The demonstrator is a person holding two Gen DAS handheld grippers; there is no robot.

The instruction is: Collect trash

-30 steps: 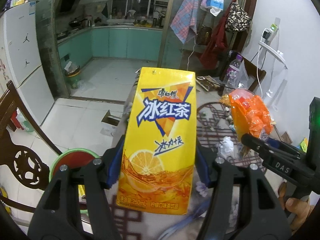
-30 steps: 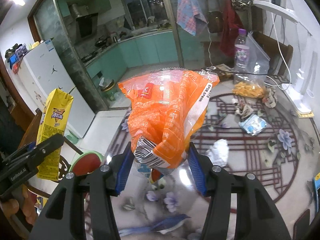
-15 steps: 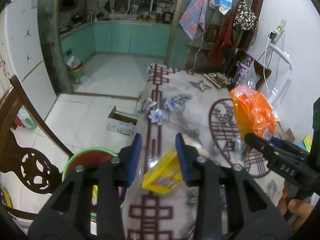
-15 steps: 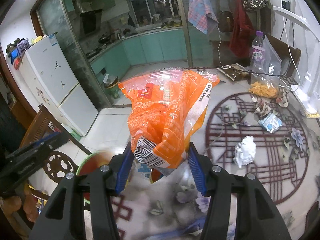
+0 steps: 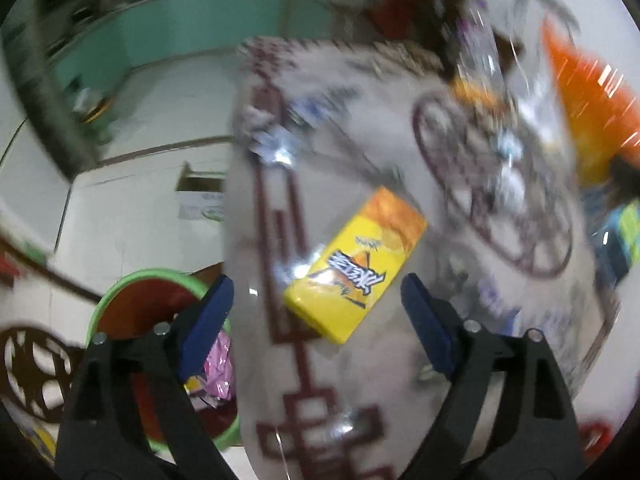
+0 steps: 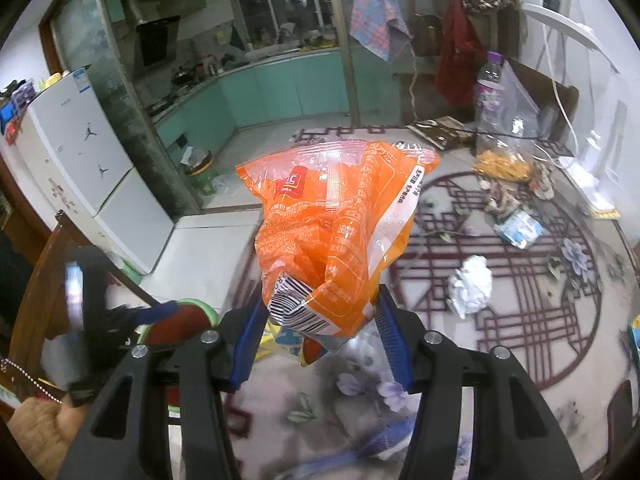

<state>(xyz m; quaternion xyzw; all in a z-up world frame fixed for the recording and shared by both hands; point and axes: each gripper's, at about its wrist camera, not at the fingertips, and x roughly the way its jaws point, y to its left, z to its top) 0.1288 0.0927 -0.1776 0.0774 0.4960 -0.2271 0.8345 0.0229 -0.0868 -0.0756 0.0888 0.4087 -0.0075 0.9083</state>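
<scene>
A yellow iced-tea carton (image 5: 354, 263) lies flat on the table, between and just beyond the fingers of my left gripper (image 5: 316, 312), which is open and empty above it. The left wrist view is motion-blurred. My right gripper (image 6: 320, 344) is shut on an orange plastic snack bag (image 6: 332, 232) and holds it above the table; the bag also shows in the left wrist view (image 5: 592, 92). A green-rimmed red trash bin (image 5: 160, 312) with pink wrappers inside stands on the floor beside the table's left edge; it also shows in the right wrist view (image 6: 180, 324).
On the patterned table (image 6: 540, 280) lie a crumpled white tissue (image 6: 470, 286), a small blue-white wrapper (image 6: 518, 228), a clear bag of yellow snacks (image 6: 504, 164) and a bottle (image 6: 490, 96). A wooden chair (image 5: 32, 364) stands at left. A cardboard box (image 5: 200, 196) sits on the floor.
My left gripper let go of the yellow carton, which fell and now lies flat on the table. The left gripper opened wide and is swinging fast. The right gripper still holds the orange bag.
</scene>
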